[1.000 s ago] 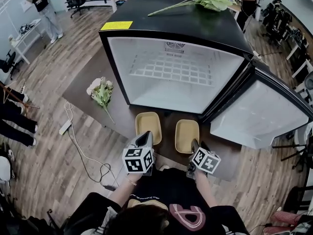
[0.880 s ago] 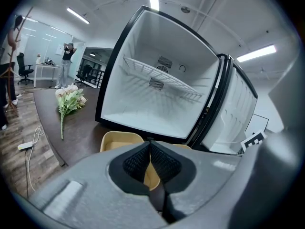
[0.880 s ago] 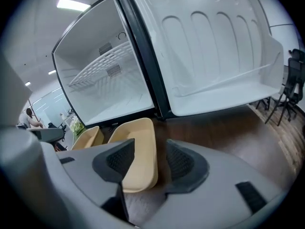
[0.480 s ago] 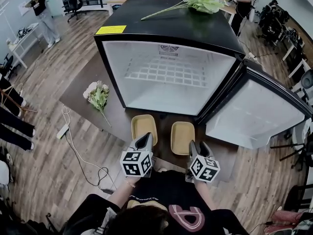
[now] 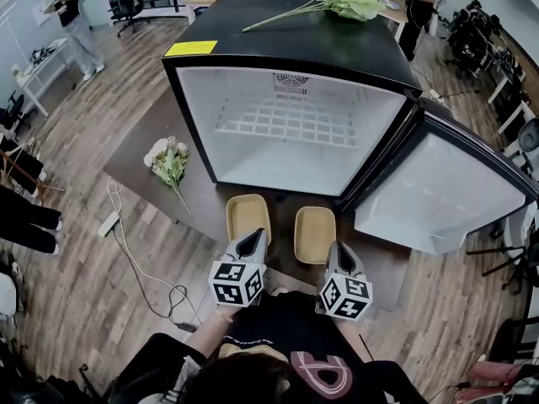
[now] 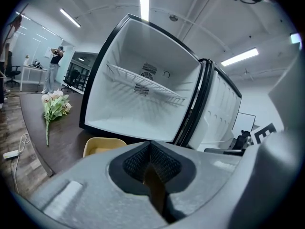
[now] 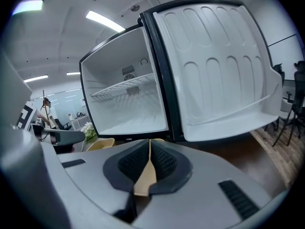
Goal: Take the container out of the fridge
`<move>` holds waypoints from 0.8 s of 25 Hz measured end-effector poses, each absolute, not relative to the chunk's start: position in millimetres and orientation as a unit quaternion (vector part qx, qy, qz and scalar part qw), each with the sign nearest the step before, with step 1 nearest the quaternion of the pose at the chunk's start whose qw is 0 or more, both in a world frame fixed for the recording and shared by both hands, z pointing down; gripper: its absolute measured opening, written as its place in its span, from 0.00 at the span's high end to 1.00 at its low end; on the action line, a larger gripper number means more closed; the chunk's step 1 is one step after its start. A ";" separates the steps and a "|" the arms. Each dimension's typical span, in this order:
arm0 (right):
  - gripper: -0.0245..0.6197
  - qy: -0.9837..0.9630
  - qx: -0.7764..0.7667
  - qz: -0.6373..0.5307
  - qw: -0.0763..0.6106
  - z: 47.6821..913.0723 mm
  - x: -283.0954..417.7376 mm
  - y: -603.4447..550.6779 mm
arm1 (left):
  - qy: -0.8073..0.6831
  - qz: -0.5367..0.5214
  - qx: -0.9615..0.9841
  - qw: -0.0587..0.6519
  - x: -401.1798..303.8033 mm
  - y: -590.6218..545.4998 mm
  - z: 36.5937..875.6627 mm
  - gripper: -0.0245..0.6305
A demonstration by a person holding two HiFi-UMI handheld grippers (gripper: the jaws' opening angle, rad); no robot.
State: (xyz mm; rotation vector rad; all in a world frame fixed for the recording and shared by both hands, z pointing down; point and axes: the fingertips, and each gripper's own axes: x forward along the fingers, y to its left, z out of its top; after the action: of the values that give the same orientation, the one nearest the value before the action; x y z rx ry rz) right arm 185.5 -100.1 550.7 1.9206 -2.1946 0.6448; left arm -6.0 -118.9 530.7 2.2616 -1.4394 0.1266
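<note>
Left tool (image 5: 255, 236) is held shut, right tool (image 5: 334, 249) is being closed empty; containers (image 5: 248, 215) just ahead should be left undisturbed.

Black fridge (image 5: 286, 40), white inside; both containers (image 5: 249, 215) are pale yellow (that sticker's (image 5: 189, 50) bright yellow too), floor's (image 5: 93, 268) brown wood grain.

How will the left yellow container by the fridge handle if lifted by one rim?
Probably light: the yellow container looks shallow, thin-walled and empty. It sits flat and wide on the dark mat, so it should slide rather than tip. Lifted by one rim, it may tilt.
</note>
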 end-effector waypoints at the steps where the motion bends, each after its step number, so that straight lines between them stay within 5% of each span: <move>1: 0.94 -0.735 0.640 0.212 0.074 549.6 183.9 -99.9 | -0.522 0.047 0.821 0.226 -5.6 -118.5 531.0 0.94; 20: 0.95 -0.743 0.627 0.206 0.106 556.5 171.6 -101.3 | -0.521 0.054 0.822 0.224 -8.0 -115.2 534.8 0.94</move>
State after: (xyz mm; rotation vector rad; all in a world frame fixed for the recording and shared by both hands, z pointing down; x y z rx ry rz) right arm 171.6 -101.3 556.5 1.8478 -2.1896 0.6075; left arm -8.0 -115.2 534.8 2.2678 -1.4390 0.1486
